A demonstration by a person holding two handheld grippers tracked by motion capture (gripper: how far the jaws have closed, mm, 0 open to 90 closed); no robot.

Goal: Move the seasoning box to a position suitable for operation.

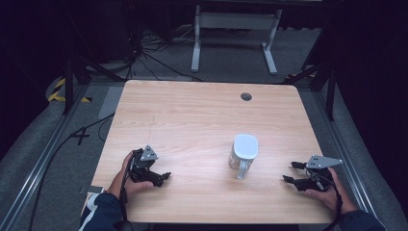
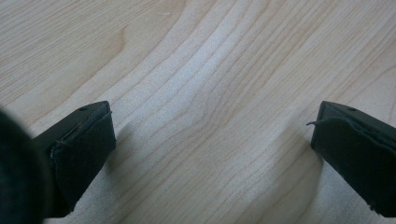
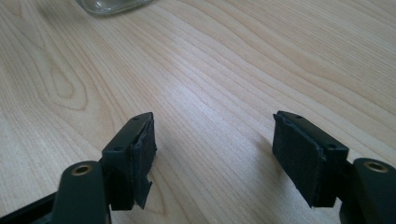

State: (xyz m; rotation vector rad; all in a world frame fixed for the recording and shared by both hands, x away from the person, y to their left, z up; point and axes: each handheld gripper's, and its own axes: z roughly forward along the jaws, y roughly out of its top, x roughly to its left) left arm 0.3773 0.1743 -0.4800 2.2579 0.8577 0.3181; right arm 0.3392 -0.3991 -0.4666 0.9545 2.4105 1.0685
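A clear glass jug [image 1: 243, 154] with a white lid stood upright on the wooden table [image 1: 192, 120], right of centre and toward the near edge, its handle turned toward the person. Nothing touched it. In the right gripper view its glass base [image 3: 112, 5] appeared at the top edge, well ahead of the jaws.

The right gripper [image 1: 291, 172] lay low over the table to the right of the jug, near it but apart, held in the person's right hand [image 1: 323, 193], with the grey three-cornered plate on top. Its jaws pointed toward the jug and were spread wide; in the right gripper view only bare wood lay between the two black pads [image 3: 299, 154].

The left gripper [image 1: 163, 177] rested near the table's near left side, well apart from the jug, held in the person's left hand [image 1: 126, 180]. In the left gripper view its jaws stood far apart at either side of the picture, with bare wood grain between the pads [image 2: 86, 144]. Both claws were therefore spread and gripped nothing.

A small dark round grommet [image 1: 246, 96] sat in the tabletop near the far edge. Beyond the table, a white frame [image 1: 235, 33] stood on the grey floor among loose cables.
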